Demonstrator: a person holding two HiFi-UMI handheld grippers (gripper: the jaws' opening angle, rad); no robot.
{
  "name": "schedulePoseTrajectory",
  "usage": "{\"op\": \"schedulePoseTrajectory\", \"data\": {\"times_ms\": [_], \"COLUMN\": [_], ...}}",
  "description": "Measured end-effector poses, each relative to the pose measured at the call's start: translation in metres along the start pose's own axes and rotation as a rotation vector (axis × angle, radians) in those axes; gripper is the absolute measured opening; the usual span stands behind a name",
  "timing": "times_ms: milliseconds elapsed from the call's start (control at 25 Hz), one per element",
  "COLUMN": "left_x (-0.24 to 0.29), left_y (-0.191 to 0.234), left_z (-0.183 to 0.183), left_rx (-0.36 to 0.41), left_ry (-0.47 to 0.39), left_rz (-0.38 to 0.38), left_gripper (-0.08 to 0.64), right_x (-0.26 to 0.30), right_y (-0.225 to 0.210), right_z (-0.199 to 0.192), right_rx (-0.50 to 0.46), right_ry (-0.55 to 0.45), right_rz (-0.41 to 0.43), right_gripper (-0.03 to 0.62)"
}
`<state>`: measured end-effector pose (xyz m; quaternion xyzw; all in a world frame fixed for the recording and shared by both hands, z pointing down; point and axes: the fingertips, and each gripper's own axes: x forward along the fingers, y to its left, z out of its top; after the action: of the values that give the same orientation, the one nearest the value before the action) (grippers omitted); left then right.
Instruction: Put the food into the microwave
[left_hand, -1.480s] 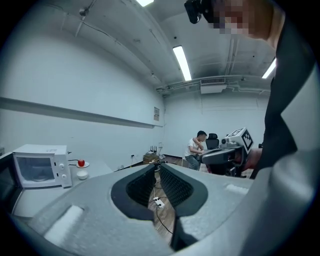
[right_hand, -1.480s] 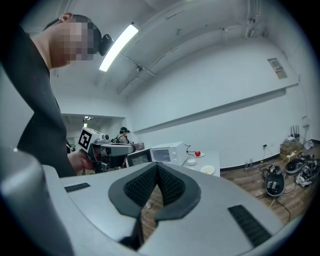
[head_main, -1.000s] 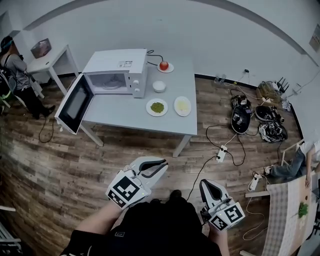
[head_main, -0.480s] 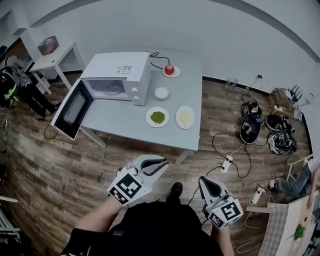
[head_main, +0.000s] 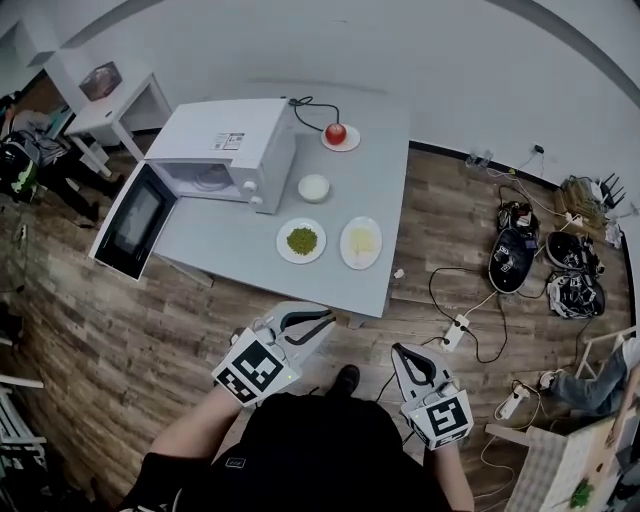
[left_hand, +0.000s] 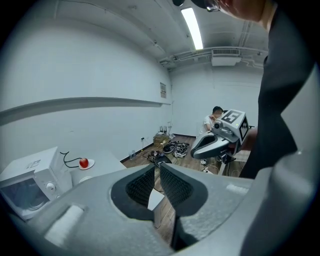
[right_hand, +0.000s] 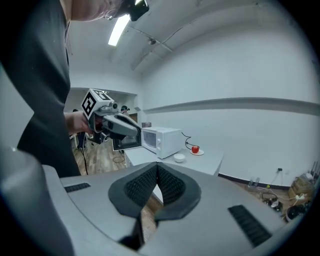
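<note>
1. You are holding the left tongs (head_main: 318, 325) near you, above the wooden floor (head_main: 150, 330) and short of the bench (head_main: 240, 255). Their jaws are standing a slit apart, gripping nothing.
2. You are holding the right tongs (head_main: 402, 354) to the right of them, also short of the bench. Their jaws are clenched tip to tip, with nothing held.
3. The microwave (head_main: 225, 140) is sitting at the far left of the bench, and its door (head_main: 130, 215) is hanging open past the left edge.
4. The plate of green food (head_main: 301, 240) is lying near the bench's near edge, to the right of the microwave.
5. The plate of yellow food (head_main: 361, 241) is lying just beside it on the right, not touching.
6. The small white bowl (head_main: 314, 187) is standing behind the green plate, close to the microwave's front corner.
7. The red fruit (head_main: 335, 132) is resting on a saucer at the far edge.
8. The power strip (head_main: 455, 327) and its cables are trailing over the floor on the right.
</note>
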<state>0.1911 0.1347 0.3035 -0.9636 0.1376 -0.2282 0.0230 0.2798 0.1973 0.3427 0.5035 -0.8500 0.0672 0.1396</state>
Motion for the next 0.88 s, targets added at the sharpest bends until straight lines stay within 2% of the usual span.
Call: {"op": "schedulePoseTrajectory", "data": {"times_ms": [280, 520, 640, 760, 880], "left_x": [0.033, 0.053, 0.061, 0.071, 0.083], "left_y": [0.011, 0.028, 0.046, 0.07, 0.089], "left_z": [0.0, -0.008, -0.019, -0.037, -0.051], "left_rx": [0.047, 0.107, 0.195, 0.336, 0.442], "left_ry": [0.068, 0.122, 0.177, 0.265, 0.315], "left_rz": [0.045, 0.049, 0.073, 0.106, 0.091], "left_gripper": [0.041, 0.041, 0.041, 0.041, 0.041], "right_x": [0.017, 0.042, 0.061, 0.083, 0.111], "right_y": [-0.031, -0.04, -0.045, -0.055, -0.067], "right_z": [-0.019, -0.024, -0.023, -0.021, -0.018], "right_rx": [-0.171, -0.173, -0.195, -0.206, -0.228], "right_ry": [0.091, 0.119, 0.141, 0.169, 0.211], "right_rz": [0.02, 0.056, 0.064, 0.062, 0.052], "right_gripper": [0.009, 0.009, 0.011, 0.011, 0.011]}}
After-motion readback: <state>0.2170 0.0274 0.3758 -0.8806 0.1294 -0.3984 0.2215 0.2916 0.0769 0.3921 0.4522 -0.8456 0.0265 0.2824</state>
